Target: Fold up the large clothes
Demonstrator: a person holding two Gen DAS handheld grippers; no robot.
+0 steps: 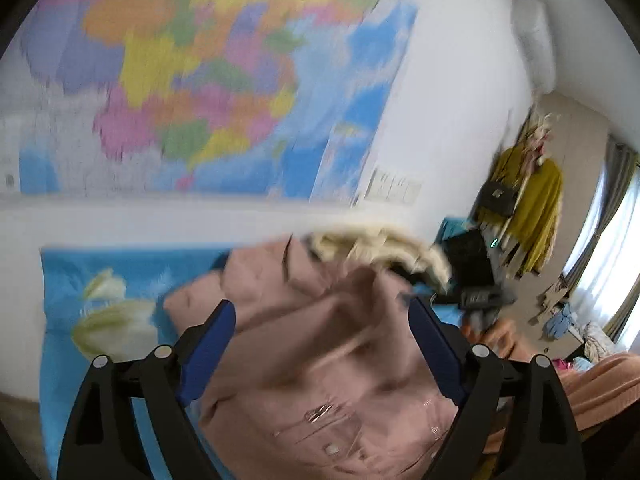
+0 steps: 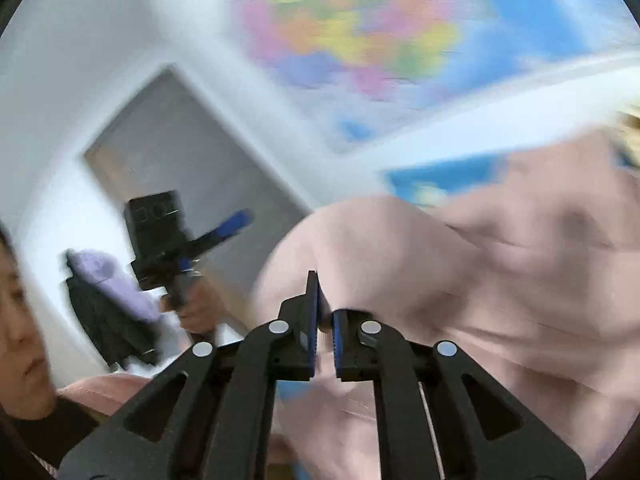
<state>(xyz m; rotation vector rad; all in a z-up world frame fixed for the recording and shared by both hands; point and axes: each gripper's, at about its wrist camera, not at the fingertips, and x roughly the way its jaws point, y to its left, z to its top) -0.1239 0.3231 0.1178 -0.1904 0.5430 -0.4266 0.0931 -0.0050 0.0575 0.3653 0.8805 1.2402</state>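
While the pink coat (image 1: 320,340) lies spread on a blue floral bedsheet (image 1: 80,280), its cream fur collar (image 1: 380,248) toward the wall, the left hand-held gripper (image 1: 322,316) hangs above it released, blue pads wide apart with no cloth touching them. Seen from the right wrist, the right hand-held gripper (image 2: 325,304) is clenched on a fold of the pink coat (image 2: 460,280), the fabric bulging up past its nearly closed pads. That view also shows the left hand-held gripper (image 2: 236,220) held up in a hand (image 2: 196,304). A coloured wall map (image 1: 224,72) hangs behind the bed, and a mustard garment (image 1: 536,208) hangs at the right.
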